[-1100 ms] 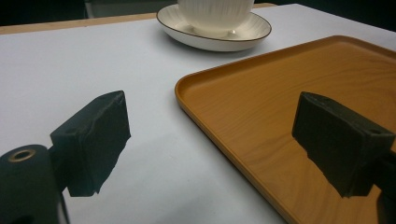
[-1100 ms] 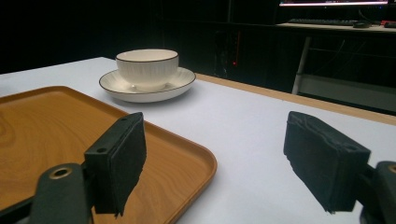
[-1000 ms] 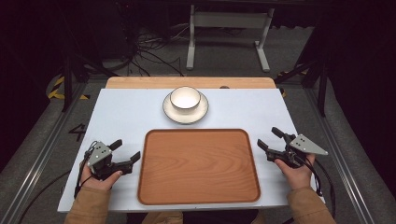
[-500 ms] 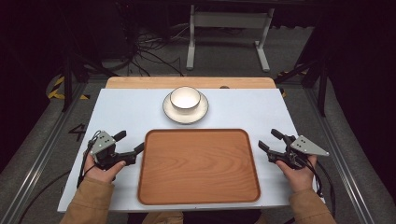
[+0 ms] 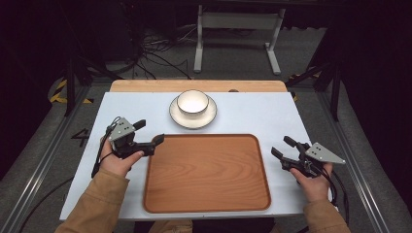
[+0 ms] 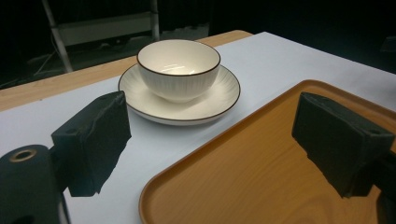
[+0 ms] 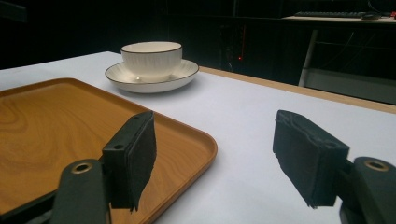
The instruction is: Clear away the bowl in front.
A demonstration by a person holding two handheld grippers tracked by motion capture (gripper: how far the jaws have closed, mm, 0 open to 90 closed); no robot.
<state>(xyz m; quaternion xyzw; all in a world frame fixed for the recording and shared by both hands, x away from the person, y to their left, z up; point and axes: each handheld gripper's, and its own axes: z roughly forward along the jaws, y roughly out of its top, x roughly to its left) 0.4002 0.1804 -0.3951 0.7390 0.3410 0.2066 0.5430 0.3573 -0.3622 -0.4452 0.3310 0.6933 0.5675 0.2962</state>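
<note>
- Left gripper [image 5: 149, 134]: jaws spread wide, nothing between them; one jaw over the wooden tray [image 5: 206, 173] at its near-left corner, the other over the white table [image 5: 252, 114].
- Right gripper [image 5: 286, 147]: likewise wide apart and empty, just off the tray's right edge; touching the tabletop or hovering, hard to tell.
- White bowl [image 5: 193, 102]: upright on its saucer [image 5: 179, 116], beyond the tray's far edge.
</note>
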